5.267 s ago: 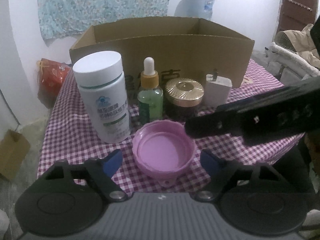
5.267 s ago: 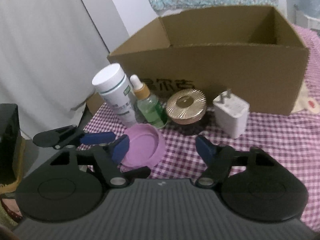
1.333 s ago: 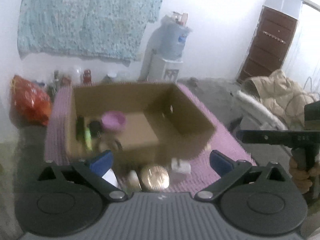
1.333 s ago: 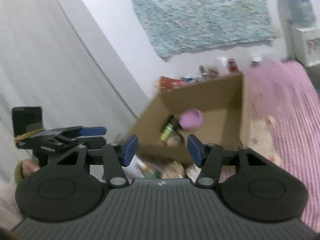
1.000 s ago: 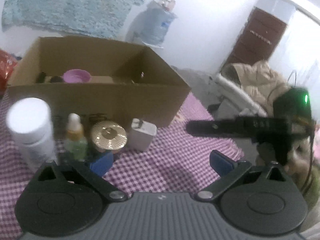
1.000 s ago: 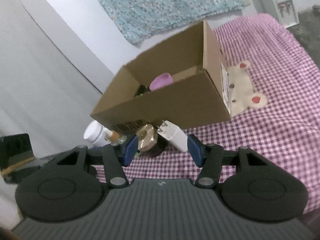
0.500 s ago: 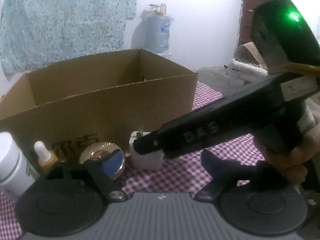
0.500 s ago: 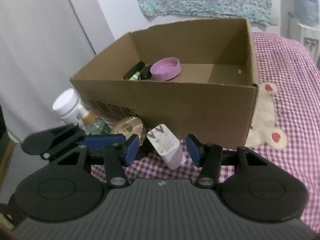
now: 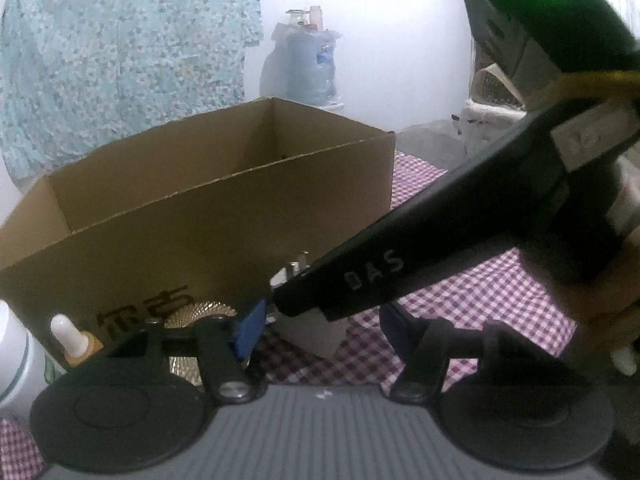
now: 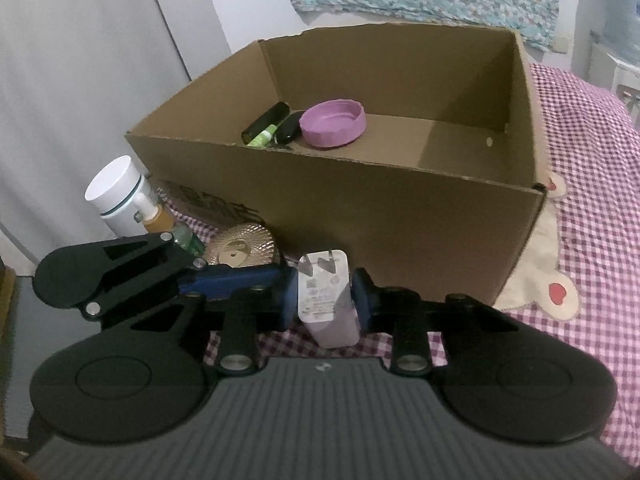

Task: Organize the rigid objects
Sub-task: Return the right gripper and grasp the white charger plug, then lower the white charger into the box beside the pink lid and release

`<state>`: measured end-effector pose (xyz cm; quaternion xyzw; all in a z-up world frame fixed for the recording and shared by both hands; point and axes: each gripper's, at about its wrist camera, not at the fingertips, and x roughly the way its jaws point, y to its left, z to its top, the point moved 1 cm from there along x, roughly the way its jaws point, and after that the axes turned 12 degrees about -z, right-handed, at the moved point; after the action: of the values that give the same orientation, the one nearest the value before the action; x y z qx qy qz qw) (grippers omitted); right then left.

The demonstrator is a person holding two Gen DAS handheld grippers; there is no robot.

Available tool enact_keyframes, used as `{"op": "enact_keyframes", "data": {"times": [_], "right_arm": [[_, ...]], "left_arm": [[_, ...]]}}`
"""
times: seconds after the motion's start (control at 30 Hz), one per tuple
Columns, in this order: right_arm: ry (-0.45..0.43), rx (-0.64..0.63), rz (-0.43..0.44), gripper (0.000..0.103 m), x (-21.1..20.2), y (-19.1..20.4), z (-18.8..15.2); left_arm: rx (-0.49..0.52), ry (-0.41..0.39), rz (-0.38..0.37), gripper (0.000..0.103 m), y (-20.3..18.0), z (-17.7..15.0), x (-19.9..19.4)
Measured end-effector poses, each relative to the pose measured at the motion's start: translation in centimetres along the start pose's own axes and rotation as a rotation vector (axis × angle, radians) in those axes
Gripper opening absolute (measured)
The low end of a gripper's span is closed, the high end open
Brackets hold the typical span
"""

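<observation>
White charger stands prongs-up on the checked bench, just before the cardboard box. Right gripper: fingers have just been closing and now press both charger sides. Left gripper: fingers half-spread, just been closing, pads not gripping anything; charger lies between them. Beyond the fingers, inside the box: purple lid.

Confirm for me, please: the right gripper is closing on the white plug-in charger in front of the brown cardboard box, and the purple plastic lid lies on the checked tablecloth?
Not quite. The purple plastic lid lies inside the brown cardboard box, not on the checked tablecloth, as the right wrist view shows. The right gripper does clamp the white plug-in charger, jaws having just closed.
</observation>
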<state>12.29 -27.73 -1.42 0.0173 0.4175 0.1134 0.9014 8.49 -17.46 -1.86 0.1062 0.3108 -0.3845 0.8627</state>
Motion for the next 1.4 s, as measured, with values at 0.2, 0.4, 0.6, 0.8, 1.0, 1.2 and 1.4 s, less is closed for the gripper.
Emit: {"op": "enact_keyframes", "data": {"times": [0.2, 0.4, 0.6, 0.8, 1.0, 1.2, 1.4], "right_arm": [[0.021, 0.043, 0.018, 0.027, -0.5, -0.9, -0.6], [0.040, 0.071, 0.037, 0.027, -0.8, -1.7, -1.0], [0.068, 0.061, 0.017, 0.028, -1.8, -1.9, -1.3], [0.095, 0.088, 0.042, 0.031, -1.2, -2.1, -1.8], [0.077, 0.082, 0.032, 0.028, -2.0, -1.5, -1.3], [-0.056, 0.025, 0.042, 0.028, -6.8, 0.2, 1.5], [-0.148, -0.033, 0.089, 0.028, -8.7, 0.9, 6.8]], "left_arm": [[0.034, 0.039, 0.019, 0.064, -0.7, 0.0, 1.7], [0.064, 0.057, 0.048, 0.047, -1.3, -0.3, 3.0], [0.036, 0.042, -0.002, 0.047, -2.0, -0.7, 2.3], [0.061, 0.071, 0.010, 0.049, -2.3, -1.1, 3.1], [0.030, 0.043, 0.016, 0.047, -2.1, -0.1, 1.3], [0.076, -0.061, 0.083, 0.047, -2.3, 2.9, -3.5], [0.087, -0.055, 0.128, 0.047, -0.3, 8.0, -4.8]]}}
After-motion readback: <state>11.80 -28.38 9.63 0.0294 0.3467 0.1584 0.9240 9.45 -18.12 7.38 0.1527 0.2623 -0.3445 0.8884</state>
